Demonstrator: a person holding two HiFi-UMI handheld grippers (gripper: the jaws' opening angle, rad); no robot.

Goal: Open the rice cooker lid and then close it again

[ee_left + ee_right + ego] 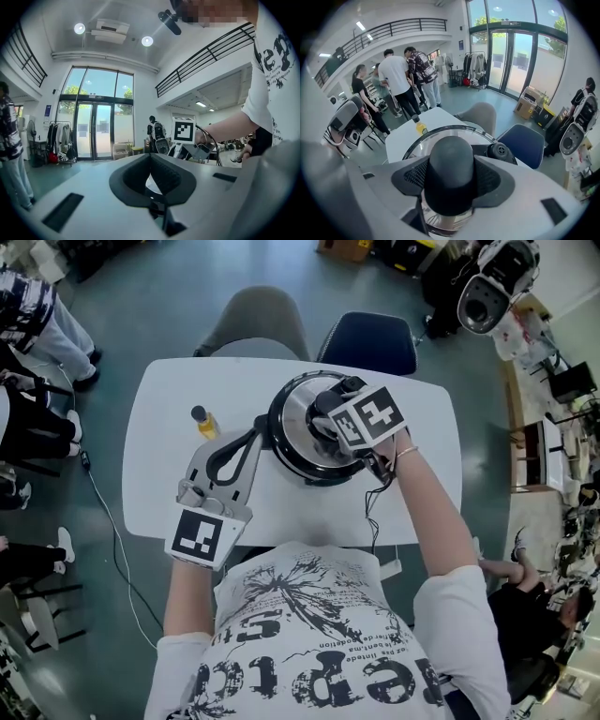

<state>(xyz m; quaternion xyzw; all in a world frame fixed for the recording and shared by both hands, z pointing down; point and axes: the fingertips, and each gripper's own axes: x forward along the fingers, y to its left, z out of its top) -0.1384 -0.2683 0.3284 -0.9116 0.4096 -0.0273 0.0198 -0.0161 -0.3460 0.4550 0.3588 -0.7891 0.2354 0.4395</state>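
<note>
A black rice cooker (281,454) stands in the middle of the white table (417,488), its round glass lid (292,407) lying flat on top. My right gripper (339,426) comes down on the lid from the right. In the right gripper view its pads (490,180) press on both sides of the black lid knob (451,164), with the glass lid (433,138) beneath. My left gripper (251,437) lies level on the table left of the cooker. Its fingertips (150,157) meet with nothing between them.
A small yellow bottle (204,421) with a black cap stands on the table left of the cooker. A grey chair (258,320) and a blue chair (370,338) are at the table's far side. A cable hangs off the near edge. People stand at the left.
</note>
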